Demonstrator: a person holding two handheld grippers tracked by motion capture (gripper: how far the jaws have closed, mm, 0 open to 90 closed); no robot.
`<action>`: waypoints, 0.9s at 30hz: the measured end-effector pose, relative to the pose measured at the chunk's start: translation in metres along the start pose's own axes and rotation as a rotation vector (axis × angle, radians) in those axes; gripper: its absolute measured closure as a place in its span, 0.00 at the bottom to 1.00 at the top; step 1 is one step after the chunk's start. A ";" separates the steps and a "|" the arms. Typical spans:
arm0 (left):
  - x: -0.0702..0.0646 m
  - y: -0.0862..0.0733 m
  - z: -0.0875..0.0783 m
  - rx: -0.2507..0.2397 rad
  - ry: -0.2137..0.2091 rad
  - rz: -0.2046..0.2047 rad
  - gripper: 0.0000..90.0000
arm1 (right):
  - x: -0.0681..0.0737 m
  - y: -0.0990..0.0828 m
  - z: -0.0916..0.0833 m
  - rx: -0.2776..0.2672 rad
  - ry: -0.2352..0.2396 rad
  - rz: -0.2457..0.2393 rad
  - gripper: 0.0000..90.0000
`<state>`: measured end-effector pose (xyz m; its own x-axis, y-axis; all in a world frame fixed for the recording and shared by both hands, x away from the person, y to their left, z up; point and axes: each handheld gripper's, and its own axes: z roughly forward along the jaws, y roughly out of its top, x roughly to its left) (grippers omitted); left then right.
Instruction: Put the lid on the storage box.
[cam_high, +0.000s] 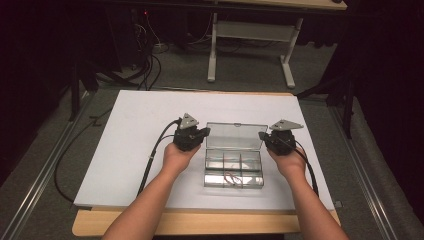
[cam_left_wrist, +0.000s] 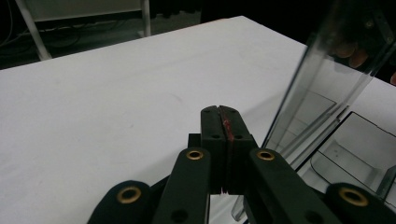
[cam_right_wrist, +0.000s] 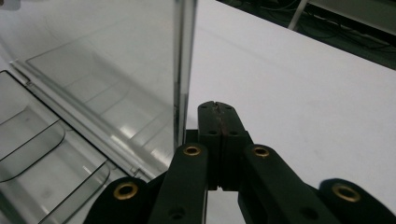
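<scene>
Plainly clear compartment box (cam_high: 233, 167), lid (cam_high: 234, 135) upright.

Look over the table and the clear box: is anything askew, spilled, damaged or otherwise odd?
Nothing stands out. The clear box sits square on the white table with its lid standing open, a few small reddish pieces inside. Both grippers rest shut beside the lid.

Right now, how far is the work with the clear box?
Done: the clear box sits on the white table with its lid raised upright. Something thin and reddish lies in a front compartment.
In hand: the left tool and the right tool are shut, one beside each end of the lid, gripping nothing.
Left: probably handling the contents or closing the lid; I cannot tell which.
</scene>
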<state>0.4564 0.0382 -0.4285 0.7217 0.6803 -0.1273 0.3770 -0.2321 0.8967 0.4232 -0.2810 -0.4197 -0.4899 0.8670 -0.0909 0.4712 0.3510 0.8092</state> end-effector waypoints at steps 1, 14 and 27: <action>-0.001 -0.001 -0.002 -0.002 -0.001 -0.002 0.99 | 0.000 -0.001 -0.001 -0.001 0.003 0.004 1.00; -0.013 -0.014 -0.010 -0.017 -0.004 0.008 0.99 | 0.007 -0.019 -0.015 0.007 0.004 0.012 1.00; 0.019 -0.036 -0.035 0.039 0.097 0.064 0.97 | 0.002 -0.031 -0.021 0.008 -0.029 0.036 0.92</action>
<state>0.4365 0.0842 -0.4489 0.6861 0.7270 -0.0264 0.3554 -0.3033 0.8841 0.3927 -0.2977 -0.4330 -0.4509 0.8891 -0.0786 0.4943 0.3220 0.8075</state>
